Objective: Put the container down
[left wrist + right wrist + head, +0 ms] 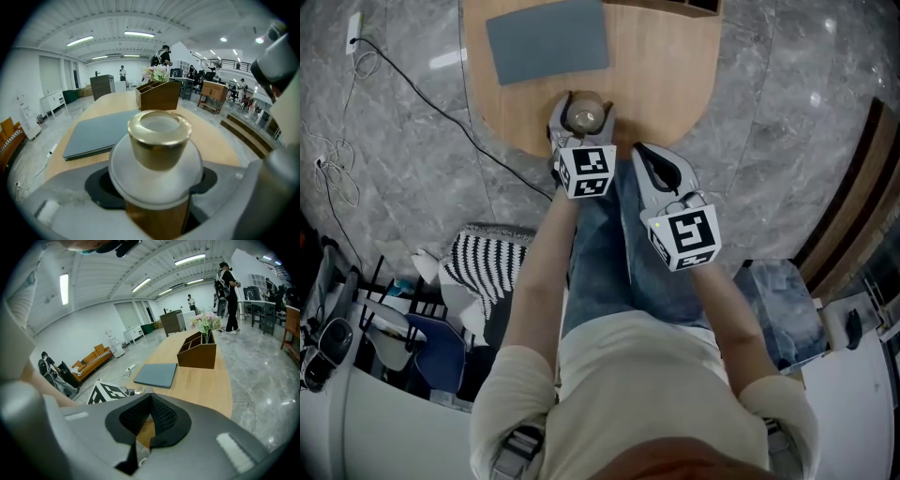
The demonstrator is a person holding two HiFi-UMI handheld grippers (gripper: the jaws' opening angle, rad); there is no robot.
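The container [159, 140] was gripped between the left gripper's [583, 129] wide-set fingers over the desk's [656, 66] near edge, apparently not yet set down or released, while the right gripper's [140, 425] fingers were together, empty

One table [661, 70], one container [586, 117], one grey laptop [548, 39], one wooden organizer [158, 95], one flower bunch [158, 72].
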